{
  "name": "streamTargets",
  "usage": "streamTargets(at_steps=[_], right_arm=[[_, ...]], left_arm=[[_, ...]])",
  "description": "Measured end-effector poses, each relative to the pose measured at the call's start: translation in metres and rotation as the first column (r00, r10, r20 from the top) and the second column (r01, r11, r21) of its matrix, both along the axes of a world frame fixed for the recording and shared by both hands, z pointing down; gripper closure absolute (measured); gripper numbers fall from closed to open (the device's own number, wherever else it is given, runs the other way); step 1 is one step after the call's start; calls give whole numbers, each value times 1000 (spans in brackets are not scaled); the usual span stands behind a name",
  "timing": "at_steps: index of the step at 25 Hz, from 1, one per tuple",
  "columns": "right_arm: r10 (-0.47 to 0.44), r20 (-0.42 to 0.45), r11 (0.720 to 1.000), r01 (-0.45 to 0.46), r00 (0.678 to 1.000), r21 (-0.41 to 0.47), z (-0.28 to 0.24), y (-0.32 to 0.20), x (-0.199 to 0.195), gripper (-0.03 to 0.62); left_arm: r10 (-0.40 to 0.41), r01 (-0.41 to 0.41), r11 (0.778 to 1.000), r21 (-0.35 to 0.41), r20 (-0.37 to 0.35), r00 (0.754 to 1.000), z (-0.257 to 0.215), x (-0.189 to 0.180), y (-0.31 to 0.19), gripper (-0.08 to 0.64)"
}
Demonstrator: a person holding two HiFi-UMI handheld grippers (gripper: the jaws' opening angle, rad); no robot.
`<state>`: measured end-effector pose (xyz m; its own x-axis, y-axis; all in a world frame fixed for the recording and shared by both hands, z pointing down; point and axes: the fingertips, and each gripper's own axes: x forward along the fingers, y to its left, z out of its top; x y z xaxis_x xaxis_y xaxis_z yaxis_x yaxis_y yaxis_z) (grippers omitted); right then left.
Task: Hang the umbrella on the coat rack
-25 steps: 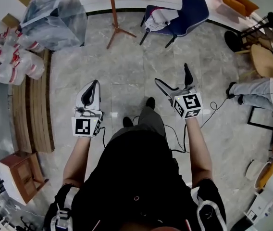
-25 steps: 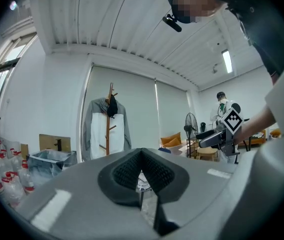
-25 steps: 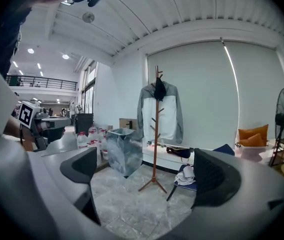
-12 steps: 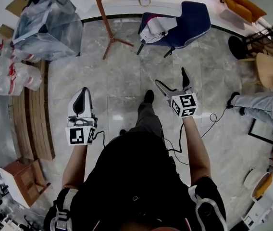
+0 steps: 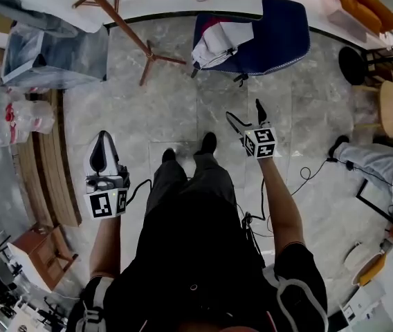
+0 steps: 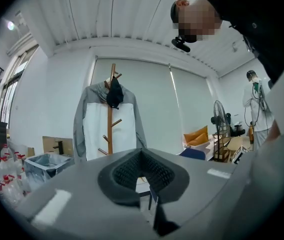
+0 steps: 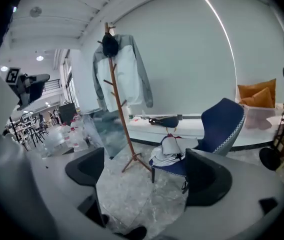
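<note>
The umbrella [image 5: 214, 43] is judged to be the folded white and grey bundle with a touch of red that lies on the seat of the blue chair [image 5: 276, 26]. It is not touched by either gripper. The coat rack [image 6: 110, 129] is seen just left of the chair in the head view. A grey and white jacket [image 6: 94, 129] and a dark cap [image 6: 115, 95] are hung on it, while its lower pegs are left free.

The approach is taken to be the step in hand: nothing is held, and both grippers are carried well short of the chair, over bare floor. The right gripper [image 5: 243, 111] is pointed towards the chair and somewhat down. Its jaws are held wide apart and have just been closing a little, and nothing is found between them. The left gripper [image 5: 102, 138] is carried with its jaws brought together on nothing.

For the next move, the chair must be reached and the open right gripper lowered onto the umbrella, preferably at a firm part rather than on loose fabric. Which end bears the handle cannot be told.

No brand or readable writing is found. Only black and white square markers are shown on the cubes [image 5: 260, 142], and the red labels on the water bottles [image 5: 16, 120], far left of the chair, are too small to be read.
</note>
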<state>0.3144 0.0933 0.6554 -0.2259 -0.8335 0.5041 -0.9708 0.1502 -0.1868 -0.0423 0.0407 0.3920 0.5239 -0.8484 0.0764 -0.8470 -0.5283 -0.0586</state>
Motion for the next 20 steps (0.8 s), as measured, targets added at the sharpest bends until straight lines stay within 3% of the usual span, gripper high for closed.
streamTargets(at_steps=[10,20], right_arm=[[135,39,977,-126,990,-172,169,-53,45,120],[213,66,952,-192,975,-237,289,-93,72,141]], left_arm=[[58,-53,997,-61,83,995,68,23,-67,560],[71,-60,994,-96,114,991,147,33,-113,560]])
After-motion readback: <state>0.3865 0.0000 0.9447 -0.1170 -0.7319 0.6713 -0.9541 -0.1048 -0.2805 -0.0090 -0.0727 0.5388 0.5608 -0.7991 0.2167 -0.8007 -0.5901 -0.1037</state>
